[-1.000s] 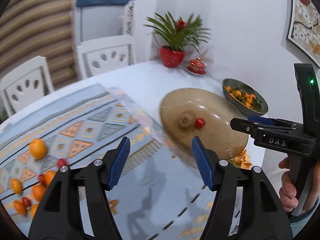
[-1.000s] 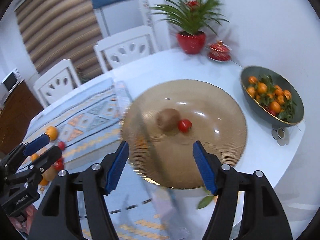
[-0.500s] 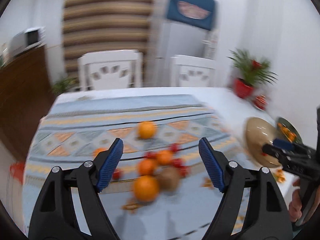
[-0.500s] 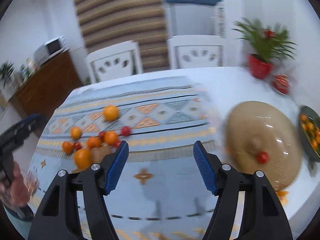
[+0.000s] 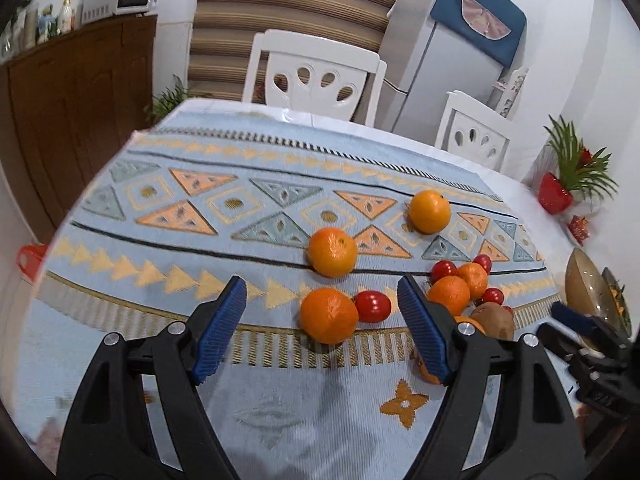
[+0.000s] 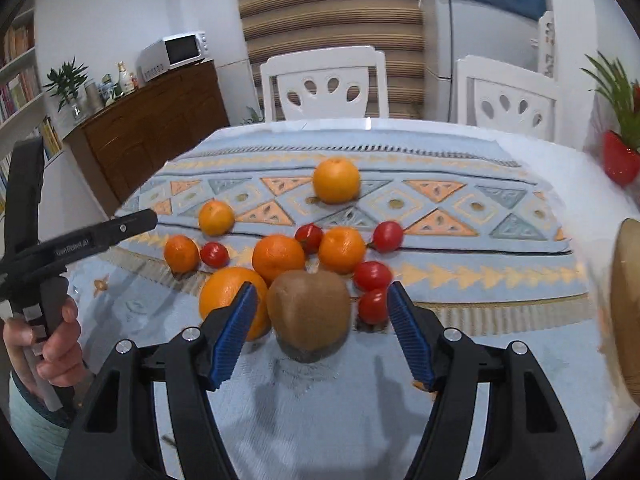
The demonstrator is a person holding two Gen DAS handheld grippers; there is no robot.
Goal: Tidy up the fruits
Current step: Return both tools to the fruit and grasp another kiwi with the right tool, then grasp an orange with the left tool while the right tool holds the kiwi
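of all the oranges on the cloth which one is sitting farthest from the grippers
The lone orange at the back, on the triangle-patterned band nearest the white chairs; the other oranges lie nearer, around the kiwi.

surface (image 6: 560, 168): white, under a patterned blue cloth (image 6: 440, 360)
on cloth: oranges (image 6: 336, 180), tomatoes (image 6: 387, 235), 1 kiwi (image 6: 308, 310)
right edge: amber plate (image 6: 626, 280)

A: Bkgd? White walls, striped blind (image 6: 328, 4) centre, two white chairs (image 6: 326, 82) behind table.
B: Left: dark wood sideboard (image 6: 148, 128) w/ microwave (image 6: 174, 54). Right: fridge (image 5: 444, 60), blue cover.
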